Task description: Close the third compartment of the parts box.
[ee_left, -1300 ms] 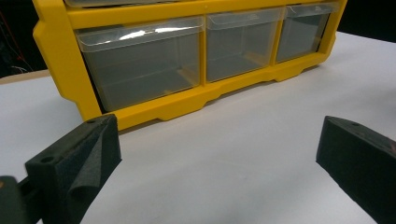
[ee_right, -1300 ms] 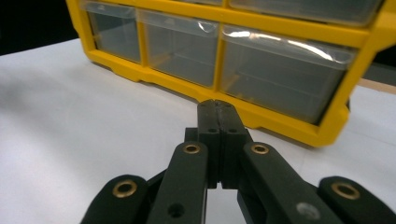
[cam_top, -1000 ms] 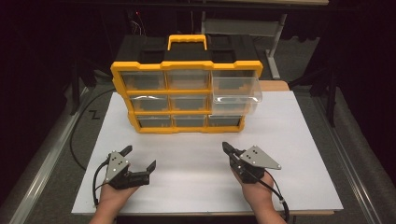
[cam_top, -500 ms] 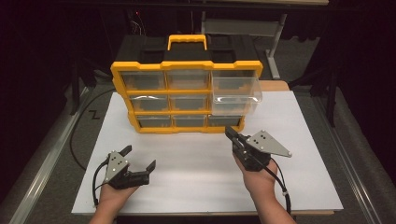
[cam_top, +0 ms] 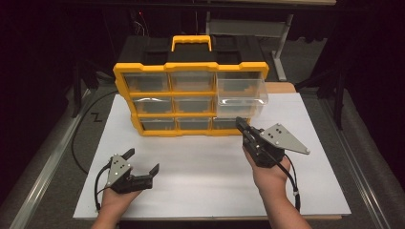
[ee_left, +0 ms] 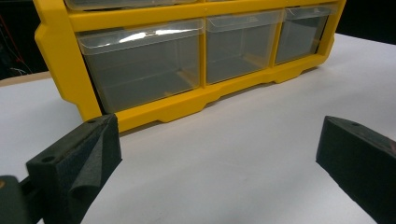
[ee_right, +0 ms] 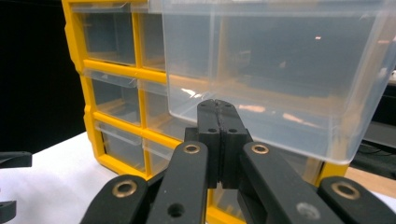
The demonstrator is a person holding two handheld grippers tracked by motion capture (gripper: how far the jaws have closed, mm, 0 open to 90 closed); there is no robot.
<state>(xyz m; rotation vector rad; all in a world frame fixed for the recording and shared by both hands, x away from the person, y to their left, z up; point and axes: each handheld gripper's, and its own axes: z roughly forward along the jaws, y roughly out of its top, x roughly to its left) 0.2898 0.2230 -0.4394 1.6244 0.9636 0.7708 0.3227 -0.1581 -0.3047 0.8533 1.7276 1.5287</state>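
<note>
Below the pulled-out clear plastic drawer [cam_top: 241, 98] of the yellow organizer [cam_top: 191, 69], right gripper [cam_top: 240, 124], fingers pressed together, is aiming to push it in; left gripper [cam_top: 142, 161] is idling, fingers wide

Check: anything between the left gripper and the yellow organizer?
Nothing: bare white table top between the left gripper and the yellow organizer, seen in the left gripper view.

The white board [cam_top: 200, 176] lies bare across the lower half of the high view, so there is open passage between the left gripper [cam_top: 143, 162] and the right gripper [cam_top: 243, 128]. Across the upper middle the yellow organizer [cam_top: 191, 98] stands upright and blocks the way back. Its clear drawer [cam_top: 241, 93] at upper right juts forward, overhanging the board just above the right gripper's closed jaws. Room remains at the board's left and right edges.
</note>
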